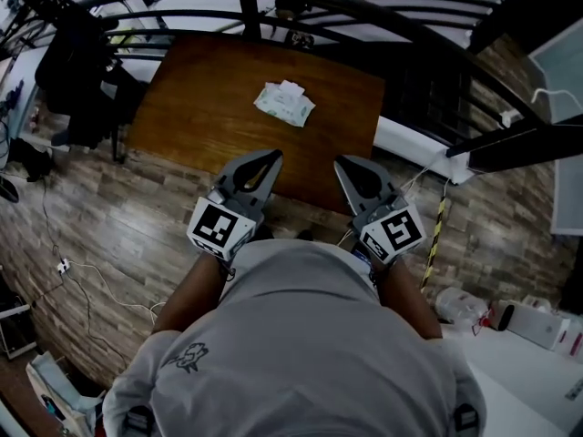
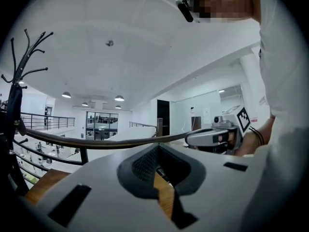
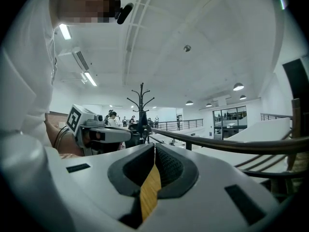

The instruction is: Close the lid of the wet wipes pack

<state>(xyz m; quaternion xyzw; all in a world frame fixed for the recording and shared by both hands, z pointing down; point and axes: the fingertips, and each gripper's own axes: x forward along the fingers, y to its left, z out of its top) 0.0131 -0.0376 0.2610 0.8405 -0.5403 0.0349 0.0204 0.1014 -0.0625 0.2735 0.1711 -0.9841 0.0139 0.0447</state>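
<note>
Brown table (image 1: 205,107), 1 wipes pack (image 1: 284,104) — plank floor (image 1: 118,235)

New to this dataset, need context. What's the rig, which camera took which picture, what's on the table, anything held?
No robot: a person holds a two-jaw gripper in each hand. The top-down picture comes from a camera on the person's head; it shows the left gripper and right gripper at the near edge of a wooden table. The other two pictures come from cameras riding on each gripper, looking along its jaws. On the table lies a wet wipes pack, its white lid seemingly flipped open. Both grippers are shut and hold nothing.
</note>
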